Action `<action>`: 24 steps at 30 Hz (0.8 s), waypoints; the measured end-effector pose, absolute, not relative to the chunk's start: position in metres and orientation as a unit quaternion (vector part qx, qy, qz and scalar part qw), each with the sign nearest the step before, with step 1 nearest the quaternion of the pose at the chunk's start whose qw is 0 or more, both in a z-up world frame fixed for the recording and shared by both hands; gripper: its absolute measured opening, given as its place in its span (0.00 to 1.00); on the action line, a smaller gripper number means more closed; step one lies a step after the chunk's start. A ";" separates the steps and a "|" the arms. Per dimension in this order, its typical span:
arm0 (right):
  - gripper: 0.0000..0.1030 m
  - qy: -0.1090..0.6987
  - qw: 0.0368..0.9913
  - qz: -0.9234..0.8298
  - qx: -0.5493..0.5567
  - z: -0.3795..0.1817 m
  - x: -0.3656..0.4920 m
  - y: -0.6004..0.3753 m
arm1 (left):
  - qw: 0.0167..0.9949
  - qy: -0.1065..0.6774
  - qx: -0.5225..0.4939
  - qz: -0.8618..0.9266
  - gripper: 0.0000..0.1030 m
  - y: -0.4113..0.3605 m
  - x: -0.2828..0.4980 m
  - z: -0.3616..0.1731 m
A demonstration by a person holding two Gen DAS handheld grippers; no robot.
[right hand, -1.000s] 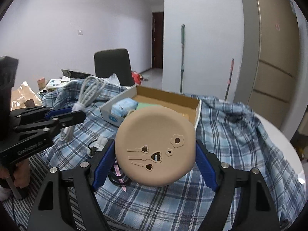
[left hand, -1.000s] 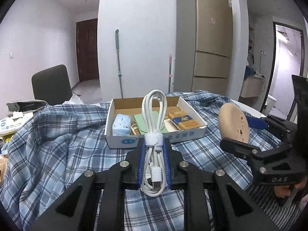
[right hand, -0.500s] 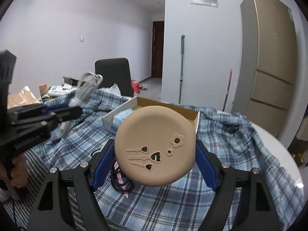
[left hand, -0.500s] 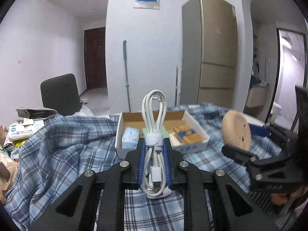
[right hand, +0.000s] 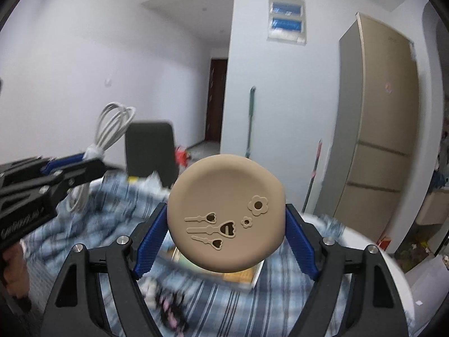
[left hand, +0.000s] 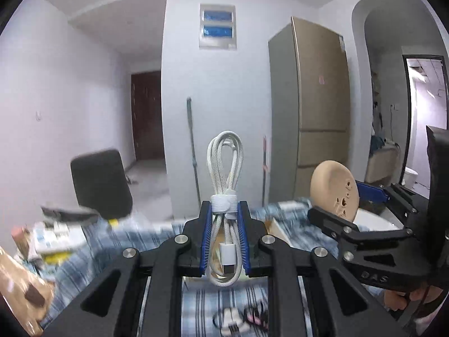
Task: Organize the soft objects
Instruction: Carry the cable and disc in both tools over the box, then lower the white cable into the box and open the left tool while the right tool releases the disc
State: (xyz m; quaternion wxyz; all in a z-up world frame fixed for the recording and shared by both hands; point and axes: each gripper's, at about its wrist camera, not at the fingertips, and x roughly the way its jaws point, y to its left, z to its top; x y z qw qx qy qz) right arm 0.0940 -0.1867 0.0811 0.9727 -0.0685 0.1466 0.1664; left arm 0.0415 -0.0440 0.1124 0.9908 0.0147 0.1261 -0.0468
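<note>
The left gripper (left hand: 224, 238) is pinching a coiled white cable (left hand: 225, 185) tight, its jaws nearly together just below the bundle's wrap band, the loop standing upright above. It is looking light and floppy, so holding at the band is keeping the strands together. On the right, the right gripper (right hand: 226, 233) is clasping a tan round pad (right hand: 226, 214) by its edges, jaws wide. The pad is looking soft and squashy, probably light. Both are hanging above the plaid cloth (right hand: 252, 309), with a cardboard box (right hand: 247, 276) blurred beneath.
</note>
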 end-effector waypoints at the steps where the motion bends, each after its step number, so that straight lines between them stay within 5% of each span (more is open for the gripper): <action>1: 0.77 0.139 0.975 0.162 -0.066 0.088 0.098 -0.186 | 0.992 0.121 0.014 -0.044 0.18 -0.045 0.045 0.119; 13: 0.77 0.141 0.981 0.130 -0.011 0.098 0.171 -0.180 | 0.989 0.132 -0.046 -0.048 0.18 -0.034 0.126 0.143; 24: 0.77 0.219 0.968 0.122 -0.005 0.039 0.215 -0.172 | 0.976 0.209 -0.041 -0.042 0.18 -0.028 0.187 0.087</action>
